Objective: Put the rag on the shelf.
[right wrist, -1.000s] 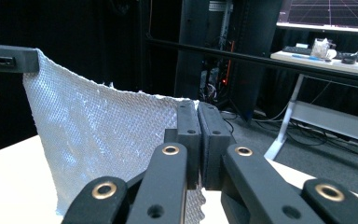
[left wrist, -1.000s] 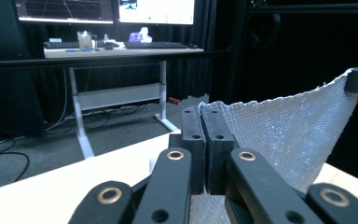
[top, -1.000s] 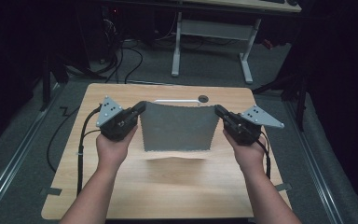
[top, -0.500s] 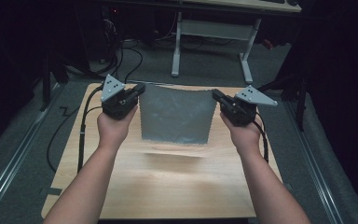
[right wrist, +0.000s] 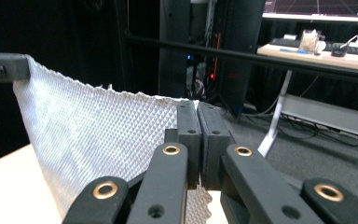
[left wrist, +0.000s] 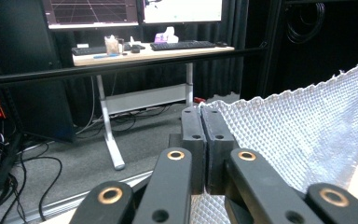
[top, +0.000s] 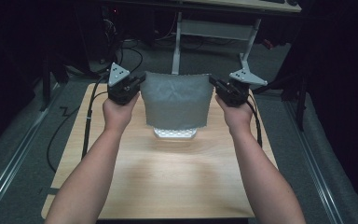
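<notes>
Above the wooden table, you are pinching the cloth's top corners, left gripper and right gripper clamped tight, probably spreading it flat.

We are in a dim lab. Lit monitors top a white-legged wooden desk. Black cables sprawl over grey carpet.

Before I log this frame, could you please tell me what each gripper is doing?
Left gripper: shut on the cloth, at its upper corner.
Right gripper: shut on the cloth's other upper corner.
</notes>
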`<move>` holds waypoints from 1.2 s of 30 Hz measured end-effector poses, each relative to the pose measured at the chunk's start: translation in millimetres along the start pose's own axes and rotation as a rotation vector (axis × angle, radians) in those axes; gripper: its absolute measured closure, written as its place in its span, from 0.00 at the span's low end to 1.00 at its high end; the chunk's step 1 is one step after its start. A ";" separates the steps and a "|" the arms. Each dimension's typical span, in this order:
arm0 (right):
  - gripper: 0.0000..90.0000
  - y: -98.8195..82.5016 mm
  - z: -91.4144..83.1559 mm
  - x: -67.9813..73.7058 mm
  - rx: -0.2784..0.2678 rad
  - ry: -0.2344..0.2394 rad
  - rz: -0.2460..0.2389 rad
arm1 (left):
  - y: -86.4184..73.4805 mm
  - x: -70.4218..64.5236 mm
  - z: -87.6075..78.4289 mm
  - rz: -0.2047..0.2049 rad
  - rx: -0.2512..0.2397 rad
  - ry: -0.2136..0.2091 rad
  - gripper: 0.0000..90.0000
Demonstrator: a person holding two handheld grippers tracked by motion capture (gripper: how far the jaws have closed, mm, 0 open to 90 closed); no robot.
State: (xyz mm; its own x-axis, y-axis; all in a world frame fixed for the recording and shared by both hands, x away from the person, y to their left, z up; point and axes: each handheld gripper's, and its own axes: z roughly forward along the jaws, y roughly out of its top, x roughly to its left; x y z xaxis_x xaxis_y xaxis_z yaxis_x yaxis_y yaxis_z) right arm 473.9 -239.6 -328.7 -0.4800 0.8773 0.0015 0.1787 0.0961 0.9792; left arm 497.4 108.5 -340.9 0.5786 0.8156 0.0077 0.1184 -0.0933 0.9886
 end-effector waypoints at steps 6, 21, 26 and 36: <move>0.99 3.4 15.2 -11.0 0.009 -0.009 0.010 | 5.2 8.4 20.7 0.020 0.020 0.017 1.00; 0.99 -7.2 52.2 -24.1 0.144 -0.052 -0.020 | -21.5 23.2 57.1 -0.008 0.191 0.013 0.99; 0.99 -29.8 60.1 -26.2 0.210 -0.038 -0.015 | -47.0 28.8 63.4 -0.053 0.269 -0.040 0.99; 0.99 -71.9 61.6 -26.0 0.273 -0.005 0.017 | -89.4 29.9 59.2 -0.121 0.320 -0.118 0.99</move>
State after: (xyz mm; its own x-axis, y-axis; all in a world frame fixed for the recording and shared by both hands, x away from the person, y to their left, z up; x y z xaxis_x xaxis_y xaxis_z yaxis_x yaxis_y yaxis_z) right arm 526.4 -240.4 -411.6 -0.4709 0.8821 0.0153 0.4114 0.2042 0.8883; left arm 551.8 107.5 -437.9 0.6323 0.7616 -0.1422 0.4275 -0.1900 0.8838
